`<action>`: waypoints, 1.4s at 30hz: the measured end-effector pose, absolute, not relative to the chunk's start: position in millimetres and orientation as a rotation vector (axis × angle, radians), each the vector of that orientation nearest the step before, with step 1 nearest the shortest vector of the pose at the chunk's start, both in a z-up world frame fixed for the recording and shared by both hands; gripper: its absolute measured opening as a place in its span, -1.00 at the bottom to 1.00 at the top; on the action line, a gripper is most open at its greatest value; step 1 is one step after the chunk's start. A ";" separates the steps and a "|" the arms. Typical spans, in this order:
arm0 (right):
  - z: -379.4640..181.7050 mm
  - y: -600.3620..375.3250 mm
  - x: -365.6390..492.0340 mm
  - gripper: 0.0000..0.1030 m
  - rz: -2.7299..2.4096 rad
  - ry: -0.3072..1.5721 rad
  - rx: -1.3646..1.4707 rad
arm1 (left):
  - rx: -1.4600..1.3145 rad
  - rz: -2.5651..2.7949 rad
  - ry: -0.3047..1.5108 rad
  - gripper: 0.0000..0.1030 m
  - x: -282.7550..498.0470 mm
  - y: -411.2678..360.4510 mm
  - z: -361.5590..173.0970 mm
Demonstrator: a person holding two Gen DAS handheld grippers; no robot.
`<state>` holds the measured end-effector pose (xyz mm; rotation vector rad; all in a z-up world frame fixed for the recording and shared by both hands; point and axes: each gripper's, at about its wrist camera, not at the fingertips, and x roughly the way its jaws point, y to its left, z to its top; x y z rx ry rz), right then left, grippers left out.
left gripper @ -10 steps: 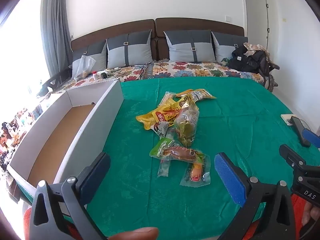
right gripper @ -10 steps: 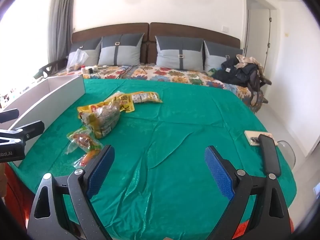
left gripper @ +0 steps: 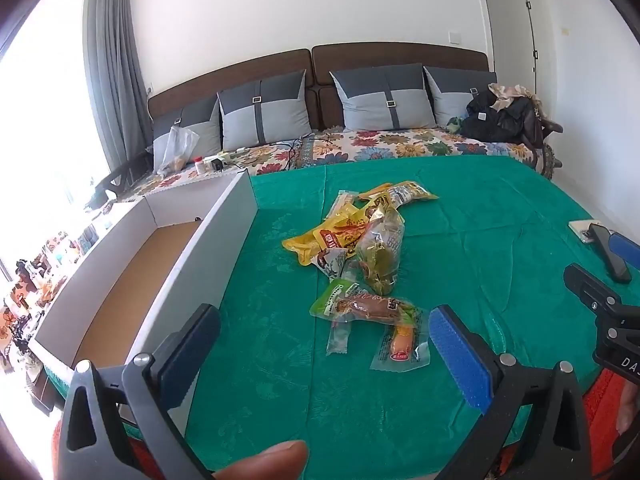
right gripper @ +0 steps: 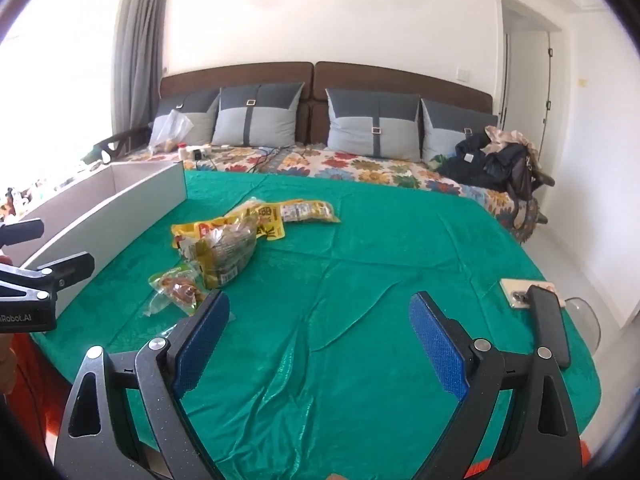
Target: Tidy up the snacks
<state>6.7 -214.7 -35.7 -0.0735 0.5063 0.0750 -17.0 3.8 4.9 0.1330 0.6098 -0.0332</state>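
Observation:
A pile of snack packets (left gripper: 360,236) lies on the green cloth, also in the right wrist view (right gripper: 236,240). Yellow packets (left gripper: 332,236) sit at the back, a clear bag of green snacks (left gripper: 380,256) in the middle, a green-edged packet (left gripper: 360,304) and a small clear sausage packet (left gripper: 400,346) nearest. An open white cardboard box (left gripper: 200,256) stands to the left of the pile. My left gripper (left gripper: 324,344) is open and empty, just short of the nearest packets. My right gripper (right gripper: 320,344) is open and empty over bare cloth, right of the pile.
A phone (right gripper: 520,292) and a black remote (right gripper: 548,324) lie near the right edge of the green cloth (right gripper: 360,280). Behind it is a floral bed with grey pillows (left gripper: 264,112), a plastic bag (left gripper: 176,148) and dark clothes (left gripper: 504,116).
Both grippers stay open. The left view has shifted slightly; the snacks and the box have not moved.

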 end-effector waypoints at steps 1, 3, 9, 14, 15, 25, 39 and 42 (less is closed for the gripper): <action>-35.4 -217.4 9.3 0.82 0.073 0.509 -0.071 | 0.130 -0.046 0.603 1.00 -18.2 2.6 5.9; -35.2 -224.2 15.8 0.82 0.069 0.521 -0.061 | 0.126 -0.059 0.587 1.00 -19.3 0.2 7.4; -45.8 -225.4 14.2 0.82 0.044 0.492 -0.031 | 0.249 -0.004 0.581 1.00 -13.8 -14.6 -1.3; -49.7 -227.5 16.7 0.82 0.039 0.497 -0.020 | 0.155 -0.002 0.612 1.00 -5.7 -1.6 2.9; -50.6 -227.3 17.1 0.82 0.040 0.499 -0.020 | 0.147 0.002 0.615 1.00 -4.3 0.6 3.7; -54.9 -222.2 19.5 0.82 0.047 0.501 -0.038 | 0.137 -0.037 0.687 1.00 -0.9 6.6 -3.3; -54.3 -215.5 17.2 0.82 0.061 0.486 -0.057 | 0.117 -0.061 0.691 1.00 -0.6 10.8 0.5; -54.0 -215.2 17.5 0.82 0.063 0.488 -0.054 | 0.109 -0.066 0.712 1.00 1.8 11.4 -2.0</action>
